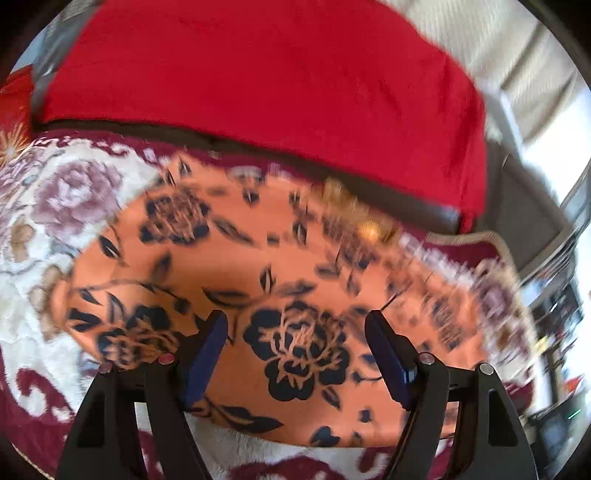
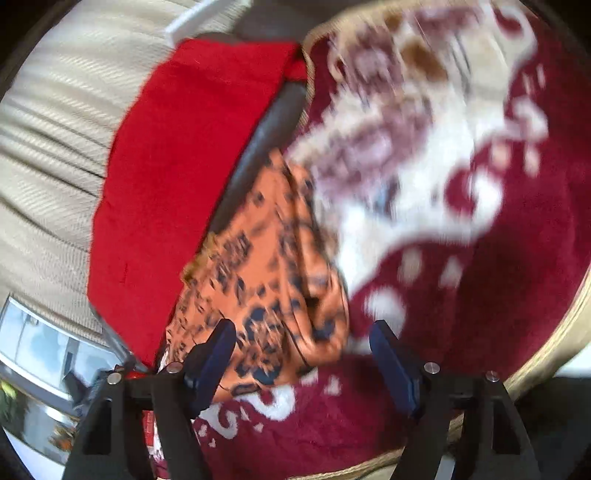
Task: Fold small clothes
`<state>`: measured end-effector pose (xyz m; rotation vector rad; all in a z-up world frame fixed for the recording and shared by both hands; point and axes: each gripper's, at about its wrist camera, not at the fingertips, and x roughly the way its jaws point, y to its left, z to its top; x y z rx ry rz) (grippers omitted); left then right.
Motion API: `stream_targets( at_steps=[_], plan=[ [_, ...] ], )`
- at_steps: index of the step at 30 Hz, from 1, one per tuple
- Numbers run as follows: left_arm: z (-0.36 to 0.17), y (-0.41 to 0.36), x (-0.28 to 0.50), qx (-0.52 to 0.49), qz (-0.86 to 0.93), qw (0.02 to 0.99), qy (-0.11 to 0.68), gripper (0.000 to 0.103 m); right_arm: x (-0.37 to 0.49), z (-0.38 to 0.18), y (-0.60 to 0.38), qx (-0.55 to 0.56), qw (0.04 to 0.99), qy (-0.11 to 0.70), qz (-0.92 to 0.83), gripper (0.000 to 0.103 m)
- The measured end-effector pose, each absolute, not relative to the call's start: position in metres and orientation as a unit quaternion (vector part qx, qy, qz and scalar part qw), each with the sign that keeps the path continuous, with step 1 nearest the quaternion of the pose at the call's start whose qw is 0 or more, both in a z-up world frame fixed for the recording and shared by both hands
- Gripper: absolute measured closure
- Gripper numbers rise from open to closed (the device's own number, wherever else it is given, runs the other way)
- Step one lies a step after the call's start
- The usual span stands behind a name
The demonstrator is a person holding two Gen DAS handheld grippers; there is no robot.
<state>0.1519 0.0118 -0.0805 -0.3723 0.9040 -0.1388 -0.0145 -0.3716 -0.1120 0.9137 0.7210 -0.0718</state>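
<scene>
Left wrist view: the left gripper has its two blue-padded fingers spread wide apart, holding nothing. Beyond and between them lies an orange cloth printed with dark flowers, spread fairly flat on a maroon and cream floral rug. Behind the cloth runs a red blanket, with beige curtains at the upper right. The right side is blurred. Right wrist view: the right gripper also has its fingers spread apart and empty. The cloth appears bunched just ahead of the left finger, lying on the rug beside the blanket. The curtains fill the left. Much of this view is blurred.
</scene>
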Motion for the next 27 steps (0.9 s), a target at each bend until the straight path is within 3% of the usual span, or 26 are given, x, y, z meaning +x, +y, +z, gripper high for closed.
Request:
stream_targets(
  at_steps=[2,5,12,13,14,15,18,20,22,24,25,27],
  plan=[
    [-0.103,0.001,0.16,-0.139,-0.053,0.872,0.467,0.026,-0.007,-0.1,-0.387,0.428,0.84,0.333,-0.014,0.025],
    [-0.109,-0.004,0.155,-0.108,-0.048,0.885,0.45,0.023,0.029,-0.09,-0.402,0.412,0.846,0.339,0.021,0.025],
    [-0.109,-0.009,0.156,-0.08,-0.051,0.884,0.458,0.016,0.159,-0.121,-0.428,0.367,0.822,0.435,0.034,0.025],
    [-0.11,-0.011,0.155,-0.073,-0.053,0.885,0.457,0.015,0.169,-0.135,-0.43,0.372,0.807,0.457,0.033,0.031],
    [-0.111,-0.012,0.157,-0.069,-0.054,0.885,0.456,0.014,0.177,-0.138,-0.431,0.37,0.806,0.461,0.032,0.068],
    [-0.112,-0.015,0.155,-0.066,-0.056,0.886,0.456,0.013,0.183,-0.133,-0.427,0.354,0.811,0.464,0.044,0.093],
    [-0.116,-0.015,0.157,-0.068,-0.06,0.886,0.455,0.01,0.174,-0.1,-0.411,0.299,0.847,0.44,0.026,0.092],
    [-0.117,-0.018,0.161,-0.066,-0.058,0.885,0.457,0.01,0.173,-0.106,-0.416,0.3,0.843,0.447,-0.007,0.09],
    [-0.112,-0.014,0.159,-0.071,-0.067,0.882,0.462,0.01,0.171,-0.127,-0.419,0.301,0.825,0.477,-0.045,0.077],
    [-0.104,-0.003,0.153,-0.096,-0.075,0.881,0.457,0.01,0.159,-0.121,-0.417,0.304,0.836,0.454,-0.05,0.062],
    [-0.099,0.006,0.147,-0.116,-0.073,0.881,0.452,0.01,0.151,-0.114,-0.416,0.3,0.841,0.446,-0.062,0.034],
    [-0.096,0.016,0.141,-0.138,-0.072,0.883,0.444,0.01,0.127,-0.092,-0.413,0.291,0.86,0.413,-0.075,0.029]
  ],
)
